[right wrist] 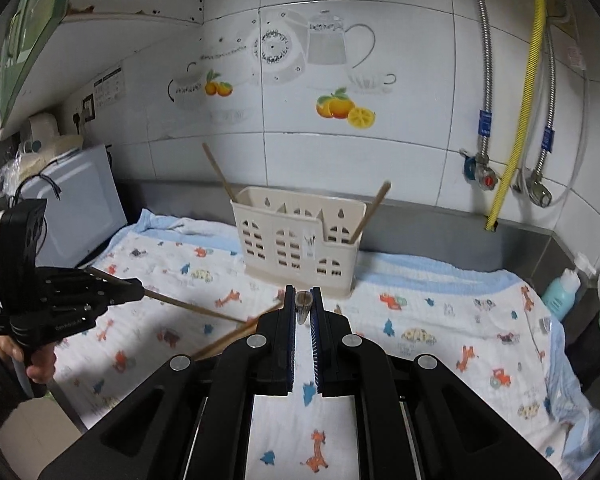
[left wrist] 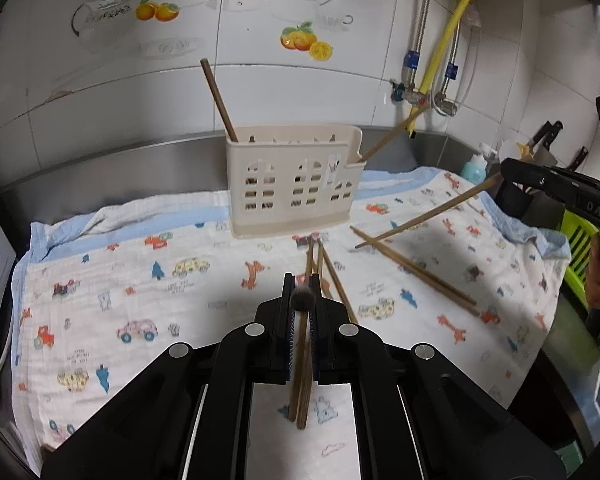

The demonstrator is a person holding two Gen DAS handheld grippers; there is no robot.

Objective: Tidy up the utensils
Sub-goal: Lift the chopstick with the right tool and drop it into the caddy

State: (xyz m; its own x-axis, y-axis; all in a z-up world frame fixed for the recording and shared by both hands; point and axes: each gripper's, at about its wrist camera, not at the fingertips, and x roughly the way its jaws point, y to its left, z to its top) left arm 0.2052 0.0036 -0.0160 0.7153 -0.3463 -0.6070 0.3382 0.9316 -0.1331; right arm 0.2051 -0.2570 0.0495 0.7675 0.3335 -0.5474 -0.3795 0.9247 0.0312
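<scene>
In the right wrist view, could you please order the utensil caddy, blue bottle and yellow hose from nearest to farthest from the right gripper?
1. Utensil caddy, just ahead of the right gripper.
2. Blue bottle, far right on the counter.
3. Yellow hose, up the back wall, right.

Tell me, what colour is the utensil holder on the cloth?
The utensil holder is cream, with arched window cut-outs; the right wrist view shows it best.

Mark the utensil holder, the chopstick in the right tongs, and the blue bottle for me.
utensil holder [right wrist: 296,240]: right wrist view, front wall with window cutouts.
chopstick in the right tongs [left wrist: 424,216]: left wrist view, mid-shaft, above the cloth.
blue bottle [right wrist: 562,294]: right wrist view, its body, far right.
</scene>
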